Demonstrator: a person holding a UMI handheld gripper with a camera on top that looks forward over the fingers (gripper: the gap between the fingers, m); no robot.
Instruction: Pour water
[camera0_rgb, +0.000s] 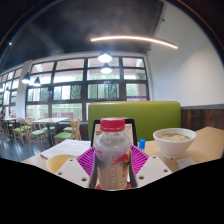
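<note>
A clear plastic bottle (112, 155) with a red cap and a red-printed label stands upright between my fingers, filling the gap. My gripper (112, 165) is shut on it: both purple pads (87, 160) press against its sides. A white bowl (174, 140) sits on the table to the right, just beyond the fingers. A small blue thing (142, 145) shows behind the bottle, between it and the bowl.
A light wooden table (205, 148) spreads ahead, with a white sheet (68, 148) at the left. Behind it stands a green booth bench (150, 115). Chairs and tables (40, 130) fill the room at the left under large windows.
</note>
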